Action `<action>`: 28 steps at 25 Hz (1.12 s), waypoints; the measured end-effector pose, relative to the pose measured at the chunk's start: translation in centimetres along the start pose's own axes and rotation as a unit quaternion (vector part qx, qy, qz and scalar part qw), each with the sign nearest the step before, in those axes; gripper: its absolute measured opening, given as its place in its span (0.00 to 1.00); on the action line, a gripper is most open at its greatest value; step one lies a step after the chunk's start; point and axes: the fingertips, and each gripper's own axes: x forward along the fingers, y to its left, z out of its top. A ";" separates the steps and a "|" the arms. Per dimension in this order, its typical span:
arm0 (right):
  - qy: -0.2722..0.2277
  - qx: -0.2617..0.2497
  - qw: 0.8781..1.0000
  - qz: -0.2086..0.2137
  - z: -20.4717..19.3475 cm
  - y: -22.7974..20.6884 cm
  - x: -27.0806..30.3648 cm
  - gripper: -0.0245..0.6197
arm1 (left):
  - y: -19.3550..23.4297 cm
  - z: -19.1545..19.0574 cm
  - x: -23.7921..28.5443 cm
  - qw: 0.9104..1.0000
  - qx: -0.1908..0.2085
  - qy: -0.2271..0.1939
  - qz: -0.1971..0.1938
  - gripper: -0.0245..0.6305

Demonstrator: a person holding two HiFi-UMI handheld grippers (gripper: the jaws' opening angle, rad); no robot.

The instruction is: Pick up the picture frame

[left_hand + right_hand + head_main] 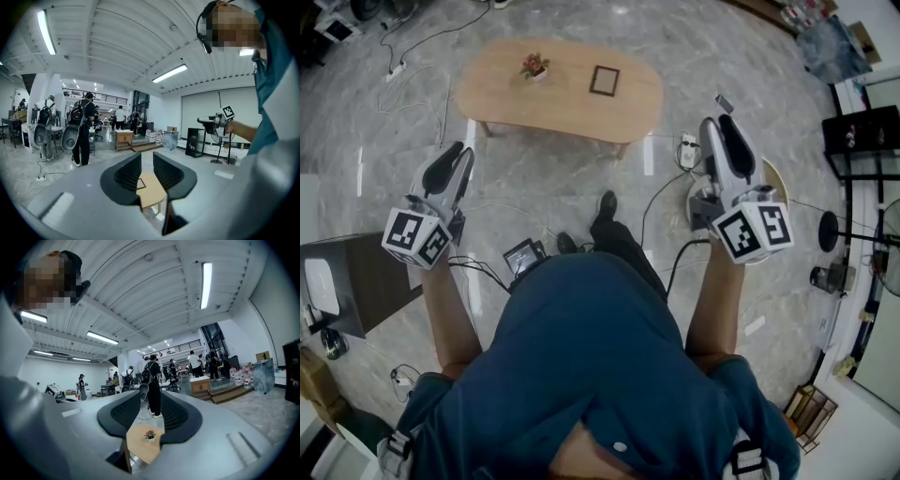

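The picture frame (604, 80) lay flat on the low wooden table (562, 108), well apart from both grippers, with a small potted flower (534, 67) near it on the same top. The left gripper (457, 155) and the right gripper (720, 124) were both held up in front of the person with their jaws apart and nothing between them. Judging from this, the main risk lay in the grasp: a flat frame offers only a thin edge, so the jaws could skid over it or push it along the table. A careless reach might also knock the flower over, and a cable (652, 199) on the floor could catch a foot.
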 end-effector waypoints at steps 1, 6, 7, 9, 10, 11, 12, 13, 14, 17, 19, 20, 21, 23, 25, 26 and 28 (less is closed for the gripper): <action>0.000 0.002 1.000 0.003 -0.1 -0.3 0.7 0.21 | 0.3 0.0 0.3 1.000 0.001 0.002 0.003 0.15; 0.005 0.017 1.000 0.022 -0.7 -2.3 4.8 0.21 | 1.6 0.0 2.3 1.000 -0.006 0.011 0.021 0.15; 0.005 0.018 0.999 0.026 -0.6 -2.7 5.6 0.21 | 1.9 0.0 2.8 1.000 -0.006 0.015 0.024 0.15; 0.005 0.021 0.999 0.035 -0.4 -3.8 7.3 0.21 | 2.4 0.3 4.1 0.999 -0.005 0.019 0.031 0.15; 0.006 0.022 0.999 0.039 -0.3 -4.4 8.1 0.21 | 2.5 0.6 4.9 0.999 -0.006 0.018 0.035 0.15; 0.007 0.023 0.999 0.043 -0.3 -5.2 8.8 0.21 | 2.6 0.8 5.7 0.999 -0.007 0.016 0.038 0.15; 0.007 0.024 0.999 0.047 -0.2 -5.9 9.6 0.21 | 2.6 1.1 6.5 0.999 -0.008 0.015 0.040 0.15; 0.007 0.024 0.998 0.050 0.0 -6.6 10.3 0.21 | 2.7 1.4 7.2 0.999 -0.008 0.015 0.043 0.15; 0.006 0.025 0.998 0.053 0.3 -7.3 11.2 0.21 | 2.8 1.6 8.0 0.999 -0.008 0.016 0.045 0.15; 0.002 0.026 0.997 0.067 0.9 -9.2 13.7 0.21 | 3.4 2.3 10.0 0.998 -0.007 0.018 0.060 0.15; 0.003 0.028 0.997 0.078 1.1 -10.4 15.2 0.21 | 3.7 2.9 11.1 0.997 -0.005 0.017 0.071 0.15; 0.004 0.029 0.996 0.083 1.2 -10.9 15.9 0.21 | 3.7 3.1 11.6 0.997 -0.005 0.017 0.075 0.15; 0.005 0.031 0.996 0.088 1.2 -11.4 16.6 0.21 | 3.8 3.2 12.1 0.997 -0.005 0.018 0.080 0.15; 0.006 0.033 0.995 0.098 1.3 -12.2 18.0 0.21 | 4.0 3.4 13.0 0.996 -0.006 0.019 0.088 0.15; 0.008 0.033 0.994 0.106 1.3 -12.8 19.0 0.21 | 4.2 3.4 13.7 0.995 -0.008 0.019 0.094 0.15; 0.008 0.033 0.993 0.109 1.3 -13.1 19.5 0.21 | 4.2 3.4 14.1 0.995 -0.010 0.019 0.097 0.15; 0.011 0.033 0.993 0.112 1.1 -13.7 20.3 0.21 | 4.2 3.4 14.8 0.995 -0.012 0.020 0.099 0.15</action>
